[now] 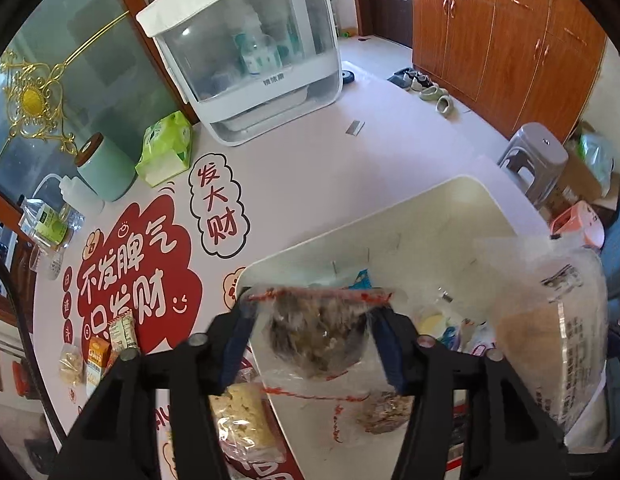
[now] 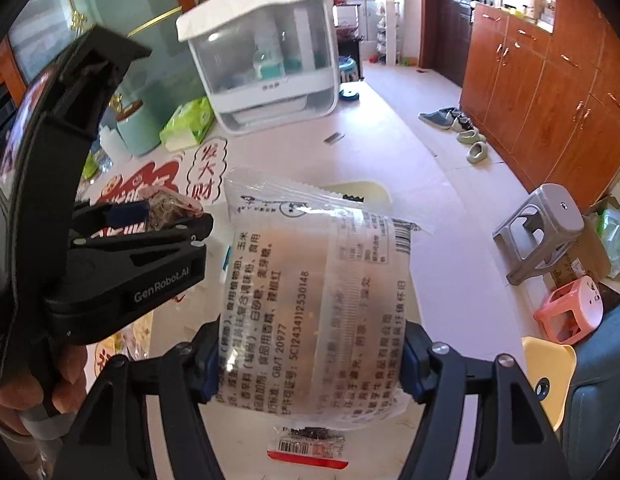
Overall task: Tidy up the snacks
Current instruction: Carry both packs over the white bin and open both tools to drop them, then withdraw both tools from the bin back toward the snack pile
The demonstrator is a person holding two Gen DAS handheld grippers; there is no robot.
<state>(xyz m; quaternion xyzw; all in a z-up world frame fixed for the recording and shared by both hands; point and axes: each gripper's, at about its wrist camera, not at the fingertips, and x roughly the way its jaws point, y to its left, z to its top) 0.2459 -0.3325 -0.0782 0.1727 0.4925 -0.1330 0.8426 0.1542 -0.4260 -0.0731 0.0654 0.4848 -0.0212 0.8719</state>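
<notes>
Beneath both tools, the counter carries a cream bin. Each hand-held gripper, left and right, is clamped on a slick packet: dark snack bag, printed pouch. Slippage or collision is risked, the tools being just beside each other.

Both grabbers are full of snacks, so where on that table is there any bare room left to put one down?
The widest bare patch of table lies between the white cabinet, the cream bin and the far edge. The bin's far half is also bare. The left side is crowded with the tissue pack, green canister and small snack packets.

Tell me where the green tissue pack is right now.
In the left wrist view the green tissue pack sits at the table's far left, between the mint canister and the white sterilizer cabinet.
</notes>
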